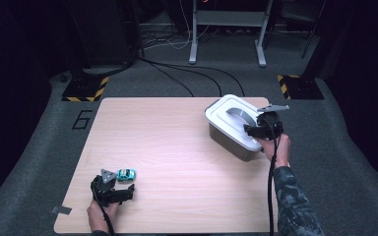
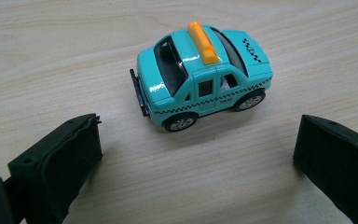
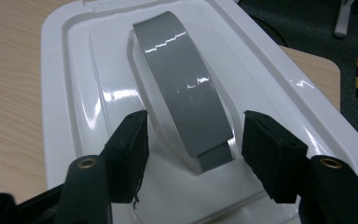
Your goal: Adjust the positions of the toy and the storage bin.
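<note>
A teal toy taxi [image 2: 203,77] with an orange roof sign stands on the wooden table [image 1: 177,152], just ahead of my left gripper [image 2: 196,154]. That gripper is open, its jaws wide apart and clear of the car. In the high view the taxi [image 1: 126,174] sits at the front left by the left gripper [image 1: 118,187]. At the right a grey box with a white lid [image 1: 221,120] carries a grey arched handle [image 3: 182,84]. My right gripper [image 3: 193,140] has one jaw on each side of the handle's near end, with small gaps showing, so it is open.
The box sits near the table's right edge [image 1: 268,162]. Behind the table are floor cables [image 1: 187,73], a metal stand's legs [image 1: 226,49] and two hazard-striped bases [image 1: 84,91]. A strip of tape [image 1: 60,210] sticks out at the front left corner.
</note>
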{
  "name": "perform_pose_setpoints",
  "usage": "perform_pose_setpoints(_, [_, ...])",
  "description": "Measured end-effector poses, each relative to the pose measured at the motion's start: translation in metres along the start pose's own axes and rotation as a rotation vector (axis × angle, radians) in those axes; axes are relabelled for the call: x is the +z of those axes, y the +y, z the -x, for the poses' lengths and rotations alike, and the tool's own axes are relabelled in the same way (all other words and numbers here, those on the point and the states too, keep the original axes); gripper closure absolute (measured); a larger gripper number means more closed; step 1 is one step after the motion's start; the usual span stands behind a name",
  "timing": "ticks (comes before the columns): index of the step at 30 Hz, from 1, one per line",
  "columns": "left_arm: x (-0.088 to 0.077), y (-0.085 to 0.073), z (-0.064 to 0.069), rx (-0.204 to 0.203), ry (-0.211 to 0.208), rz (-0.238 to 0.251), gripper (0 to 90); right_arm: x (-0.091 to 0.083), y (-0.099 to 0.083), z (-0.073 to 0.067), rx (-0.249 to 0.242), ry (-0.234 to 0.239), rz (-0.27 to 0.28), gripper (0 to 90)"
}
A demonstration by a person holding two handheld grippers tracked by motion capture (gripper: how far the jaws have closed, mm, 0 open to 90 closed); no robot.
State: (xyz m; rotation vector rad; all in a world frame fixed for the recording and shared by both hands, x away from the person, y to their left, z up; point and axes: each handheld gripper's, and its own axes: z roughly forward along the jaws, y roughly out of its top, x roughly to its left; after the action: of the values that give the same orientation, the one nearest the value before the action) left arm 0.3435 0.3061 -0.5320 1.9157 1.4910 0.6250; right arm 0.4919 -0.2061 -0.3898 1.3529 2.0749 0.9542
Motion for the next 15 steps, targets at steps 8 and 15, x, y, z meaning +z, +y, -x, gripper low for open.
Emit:
perform_pose_setpoints(8, [-0.0001, 0.0001, 0.0001, 0.003, 0.000, 0.001, 0.8, 0.0057, 0.0069, 0.0001, -0.021, -0.005, -0.039, 59.0])
perform_pose_setpoints(15, [-0.0001, 0.0001, 0.0001, 0.004, 0.000, 0.001, 1.1, 0.0038, 0.0059, -0.0001, -0.023, 0.022, -0.046, 60.4])
